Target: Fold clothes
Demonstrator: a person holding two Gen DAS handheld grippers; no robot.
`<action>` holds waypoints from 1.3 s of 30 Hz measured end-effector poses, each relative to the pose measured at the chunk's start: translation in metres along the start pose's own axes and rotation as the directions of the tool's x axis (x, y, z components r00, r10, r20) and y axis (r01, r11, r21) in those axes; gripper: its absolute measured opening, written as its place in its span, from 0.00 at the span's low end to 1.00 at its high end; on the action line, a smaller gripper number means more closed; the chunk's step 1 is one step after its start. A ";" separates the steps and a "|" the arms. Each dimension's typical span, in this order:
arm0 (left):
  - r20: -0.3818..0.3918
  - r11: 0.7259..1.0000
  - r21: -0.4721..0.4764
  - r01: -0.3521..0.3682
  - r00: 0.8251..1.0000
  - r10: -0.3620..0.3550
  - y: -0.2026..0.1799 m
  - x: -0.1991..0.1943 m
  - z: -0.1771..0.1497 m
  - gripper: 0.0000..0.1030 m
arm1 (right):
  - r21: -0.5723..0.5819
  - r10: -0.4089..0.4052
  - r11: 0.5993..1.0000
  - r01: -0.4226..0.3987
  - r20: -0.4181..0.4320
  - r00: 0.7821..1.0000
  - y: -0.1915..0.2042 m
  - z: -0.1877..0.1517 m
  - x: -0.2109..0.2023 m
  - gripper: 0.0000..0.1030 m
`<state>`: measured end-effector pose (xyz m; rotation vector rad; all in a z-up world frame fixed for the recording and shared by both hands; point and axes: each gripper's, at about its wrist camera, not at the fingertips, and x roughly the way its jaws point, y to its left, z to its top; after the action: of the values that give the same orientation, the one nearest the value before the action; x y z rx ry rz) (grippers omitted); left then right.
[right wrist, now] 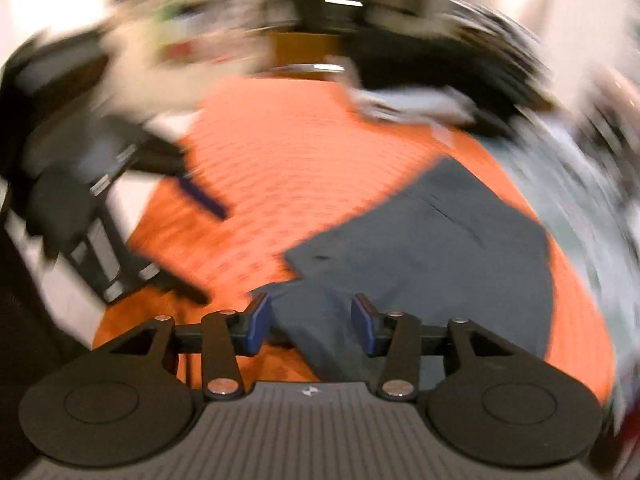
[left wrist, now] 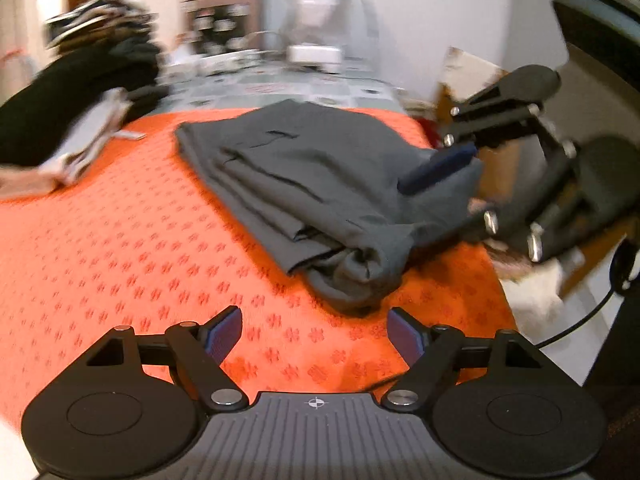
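The grey garment (left wrist: 320, 184) lies folded on the orange table (left wrist: 120, 260), soft and limp; better gripped at its near bunched edge. Left gripper (left wrist: 314, 334) wide open, empty; right gripper (right wrist: 312, 322) half open over the cloth, gripping nothing.

Both wrist views look steeply down, close over the orange cloth (left wrist: 120, 240); they share the grey garment (left wrist: 320, 184)

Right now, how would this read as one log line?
grey garment folded on orange cloth | left gripper open, empty | right gripper open over garment
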<state>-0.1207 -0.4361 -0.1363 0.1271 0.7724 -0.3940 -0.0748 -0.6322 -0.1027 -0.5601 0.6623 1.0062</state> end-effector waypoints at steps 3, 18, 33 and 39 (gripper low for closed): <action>0.009 0.990 -0.101 -0.098 0.995 0.099 -0.015 -0.013 -0.008 0.79 | -0.266 0.063 0.962 -0.062 -0.005 0.998 0.015 0.004 0.004 0.49; 0.034 0.848 -0.400 -0.347 0.919 0.392 -0.070 -0.081 -0.055 0.82 | -0.946 0.041 0.234 -0.224 -0.221 0.975 0.072 0.007 0.040 0.49; 0.074 0.858 -0.387 -0.337 0.917 0.393 -0.059 -0.097 -0.070 0.82 | -0.806 0.060 0.559 -0.194 -0.194 0.979 0.046 0.045 0.011 0.13; 0.076 0.891 -0.337 -0.304 0.934 0.348 -0.057 -0.087 -0.063 0.82 | -0.428 0.219 0.877 -0.221 -0.056 0.974 0.007 0.059 -0.016 0.12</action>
<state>-0.2405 -0.4468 -0.1190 -0.0752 0.6566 0.0482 -0.0733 -0.5971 -0.0515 -0.8908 0.5139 1.3823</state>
